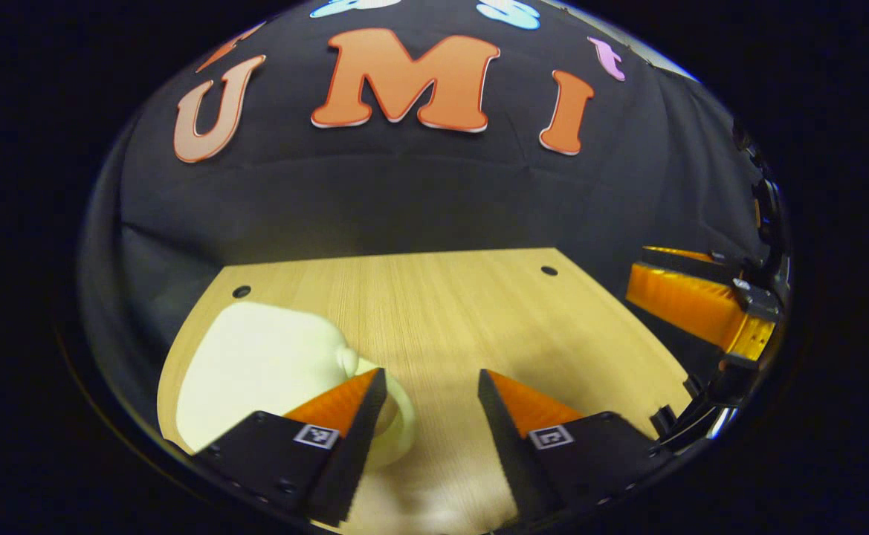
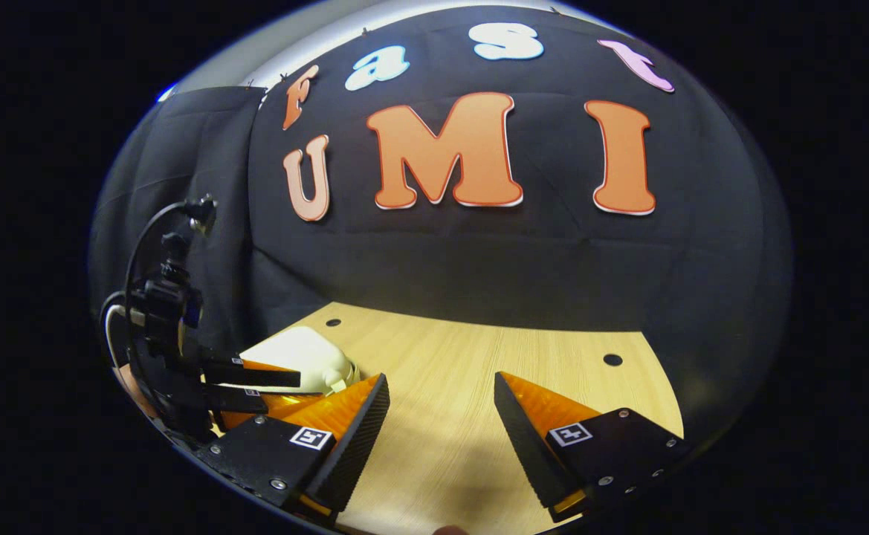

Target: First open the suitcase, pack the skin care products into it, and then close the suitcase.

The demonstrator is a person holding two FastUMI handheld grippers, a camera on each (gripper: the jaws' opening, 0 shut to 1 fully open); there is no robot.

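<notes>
Right, both grippers hang low over the wooden surface [image 1: 434,312] and nothing is held. The left gripper [image 1: 430,416] has its fingers spread wide, with bare wood between them. The right gripper [image 2: 440,423] is the same, fingers well apart and gripping nothing.

The pale, cream-coloured suitcase [image 1: 256,371] lies at the lower left of the left gripper view, lid down, so the task looks barely begun. Its rounded handle [image 1: 397,416] curls out toward the middle, partly behind the left-hand finger. No skin care products are anywhere on the visible wood.

What could go wrong? The shell looks smooth and light. My guess is that a push at the lid with one gripper alone would send the case skating across the surface. Grabbing the handle might just lift the whole case instead of opening it.

The left gripper view gives the close look at the case and its handle, and catches the right gripper at the right edge [image 1: 702,305]. The right gripper view instead puts the case far off at lower left [image 2: 296,357], with the left gripper [image 2: 256,390] and its cabling in front of it.
</notes>
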